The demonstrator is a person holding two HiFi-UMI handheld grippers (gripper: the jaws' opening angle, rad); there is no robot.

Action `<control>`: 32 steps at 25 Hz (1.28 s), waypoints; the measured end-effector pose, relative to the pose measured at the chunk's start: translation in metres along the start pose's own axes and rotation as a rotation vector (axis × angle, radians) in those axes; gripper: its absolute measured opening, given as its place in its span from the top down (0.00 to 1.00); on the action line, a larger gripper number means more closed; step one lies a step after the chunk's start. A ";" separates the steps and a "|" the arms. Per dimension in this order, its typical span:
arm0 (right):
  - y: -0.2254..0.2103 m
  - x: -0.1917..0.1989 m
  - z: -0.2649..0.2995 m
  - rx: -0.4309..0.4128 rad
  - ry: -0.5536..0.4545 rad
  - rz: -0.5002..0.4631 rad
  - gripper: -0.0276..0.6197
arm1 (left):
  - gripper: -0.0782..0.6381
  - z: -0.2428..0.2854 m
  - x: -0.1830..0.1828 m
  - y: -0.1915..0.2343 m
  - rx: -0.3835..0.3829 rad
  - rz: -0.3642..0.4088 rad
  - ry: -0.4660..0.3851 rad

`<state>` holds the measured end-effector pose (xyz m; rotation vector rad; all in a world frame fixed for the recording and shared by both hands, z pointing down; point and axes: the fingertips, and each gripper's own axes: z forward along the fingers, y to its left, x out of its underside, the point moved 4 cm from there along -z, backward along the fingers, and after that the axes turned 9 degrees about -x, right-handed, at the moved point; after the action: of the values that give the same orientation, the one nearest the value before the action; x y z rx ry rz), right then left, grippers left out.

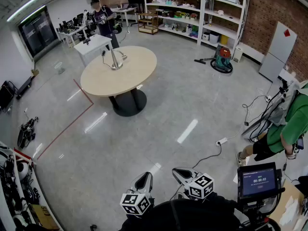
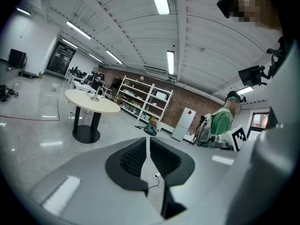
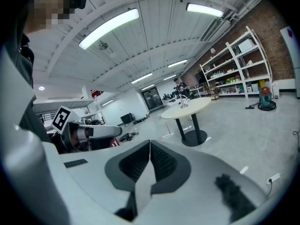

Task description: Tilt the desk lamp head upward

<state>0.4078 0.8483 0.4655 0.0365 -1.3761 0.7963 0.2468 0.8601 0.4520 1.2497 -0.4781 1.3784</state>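
A silver desk lamp (image 1: 114,59) stands on a round beige table (image 1: 130,76) far across the room, its head hanging low on a bent arm. The lamp (image 2: 97,93) shows small and distant in the left gripper view, and the lamp (image 3: 183,102) likewise in the right gripper view. My left gripper (image 1: 143,183) and right gripper (image 1: 182,173) are held close to my body at the bottom of the head view, several metres from the table. Both are shut with nothing between the jaws, as seen on the left gripper (image 2: 148,150) and right gripper (image 3: 149,157).
A person (image 1: 103,20) stands behind the table by a white desk (image 1: 92,44). Another person in green (image 1: 288,129) sits at the right with cables (image 1: 211,153) on the floor. Shelving (image 1: 192,8) lines the back wall; a vacuum (image 1: 222,59) stands nearby. Red tape (image 1: 72,124) marks the floor.
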 end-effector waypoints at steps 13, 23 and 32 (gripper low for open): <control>-0.038 0.011 -0.051 -0.016 0.001 0.016 0.95 | 0.85 0.021 0.026 -0.057 -0.029 0.008 0.003; -0.038 0.012 -0.034 -0.031 0.012 0.043 0.95 | 0.85 0.015 0.023 -0.040 -0.063 -0.007 0.007; -0.040 -0.008 0.022 0.003 0.008 0.047 0.95 | 0.85 0.026 -0.008 0.015 -0.046 -0.004 0.007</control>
<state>0.4103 0.8046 0.4805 0.0034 -1.3720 0.8372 0.2424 0.8300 0.4595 1.2079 -0.4995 1.3609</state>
